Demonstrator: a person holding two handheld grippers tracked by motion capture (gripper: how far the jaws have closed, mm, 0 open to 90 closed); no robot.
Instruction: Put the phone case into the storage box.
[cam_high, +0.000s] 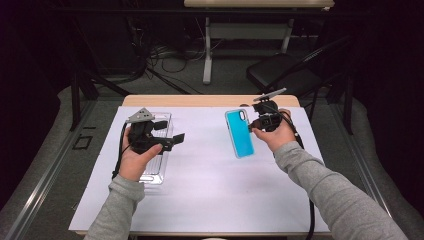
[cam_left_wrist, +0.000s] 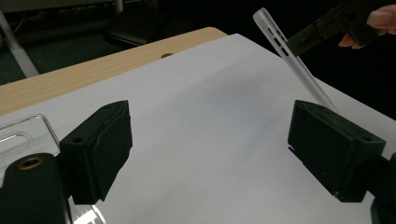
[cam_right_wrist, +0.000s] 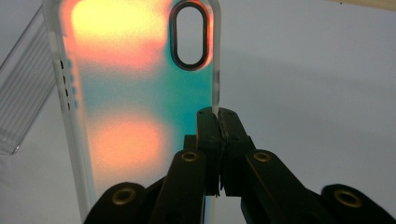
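Observation:
A teal phone case (cam_high: 239, 132) with a clear rim and an oval camera hole is held at its right edge by my right gripper (cam_high: 257, 122), which is shut on it. In the right gripper view the jaws (cam_right_wrist: 217, 119) pinch the rim of the case (cam_right_wrist: 135, 93) just below the camera hole. From the left gripper view the case (cam_left_wrist: 299, 65) shows edge-on and tilted, its far end raised above the sheet. My left gripper (cam_high: 170, 131) stands open over the left side of the sheet, with nothing between its jaws (cam_left_wrist: 217, 149).
A clear plastic tray (cam_high: 157, 150) lies under my left hand, and it also shows in the gripper views (cam_left_wrist: 23, 135) (cam_right_wrist: 23, 93). A white sheet (cam_high: 200, 190) covers the wooden table (cam_high: 200, 100). A dark chair (cam_high: 280, 70) and cables stand beyond the far edge.

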